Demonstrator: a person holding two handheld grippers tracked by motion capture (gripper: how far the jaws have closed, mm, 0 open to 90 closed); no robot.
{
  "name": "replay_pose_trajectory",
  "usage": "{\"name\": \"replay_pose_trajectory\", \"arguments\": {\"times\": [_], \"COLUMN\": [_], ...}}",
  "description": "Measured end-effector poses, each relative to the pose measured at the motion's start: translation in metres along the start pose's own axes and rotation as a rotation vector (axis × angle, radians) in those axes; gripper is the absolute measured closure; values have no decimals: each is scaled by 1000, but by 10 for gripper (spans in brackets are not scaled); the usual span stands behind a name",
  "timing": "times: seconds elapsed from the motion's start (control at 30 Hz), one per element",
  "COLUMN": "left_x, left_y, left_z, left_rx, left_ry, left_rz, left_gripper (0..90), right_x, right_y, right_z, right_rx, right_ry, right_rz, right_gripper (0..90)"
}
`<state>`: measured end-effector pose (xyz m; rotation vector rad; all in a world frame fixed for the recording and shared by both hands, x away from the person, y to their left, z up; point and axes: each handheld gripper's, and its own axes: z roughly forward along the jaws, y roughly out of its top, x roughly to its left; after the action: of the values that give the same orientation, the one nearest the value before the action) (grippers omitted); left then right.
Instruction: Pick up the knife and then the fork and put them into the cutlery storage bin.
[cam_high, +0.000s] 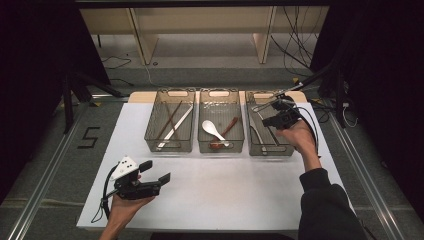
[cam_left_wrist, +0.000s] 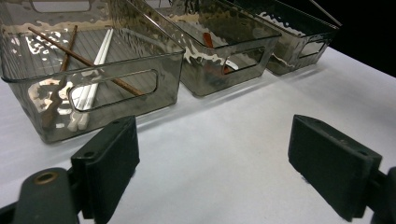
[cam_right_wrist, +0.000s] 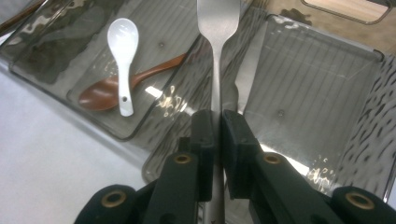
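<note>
My right gripper (cam_right_wrist: 217, 122) is shut on the handle of a metal fork (cam_right_wrist: 218, 28), which points forward over the right-hand bin (cam_right_wrist: 322, 70). In the high view this gripper (cam_high: 272, 117) hovers above that bin (cam_high: 270, 152) at the table's far right. Another metal utensil (cam_right_wrist: 246, 77) lies inside the bin. My left gripper (cam_high: 156, 172) rests low at the table's front left, open with nothing between its pads (cam_left_wrist: 112, 158).
Three clear grey bins stand in a row across the white table (cam_high: 225, 185). The left bin (cam_high: 150, 135) holds brown and white chopsticks (cam_left_wrist: 88, 88). In the middle bin (cam_high: 220, 91) lie a white spoon (cam_right_wrist: 122, 42) and a brown wooden spoon (cam_right_wrist: 107, 91).
</note>
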<state>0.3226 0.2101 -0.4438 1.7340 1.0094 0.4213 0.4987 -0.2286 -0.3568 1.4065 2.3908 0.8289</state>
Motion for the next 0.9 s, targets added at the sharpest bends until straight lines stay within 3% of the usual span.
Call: {"name": "replay_pose_trajectory", "arguments": {"times": [0.4,0.9], "left_x": [0,0], "left_y": [0,0], "left_z": [0,0], "left_rx": [0,-6], "left_ry": [-1,1], "left_rz": [-1,-4], "left_gripper": [160,159], "right_x": [-13,-20], "right_y": [2,4], "right_z": [9,18], "right_rx": [12,23], "right_ry": [-26,-53], "right_rz": [57,84], "right_gripper": [842,842]}}
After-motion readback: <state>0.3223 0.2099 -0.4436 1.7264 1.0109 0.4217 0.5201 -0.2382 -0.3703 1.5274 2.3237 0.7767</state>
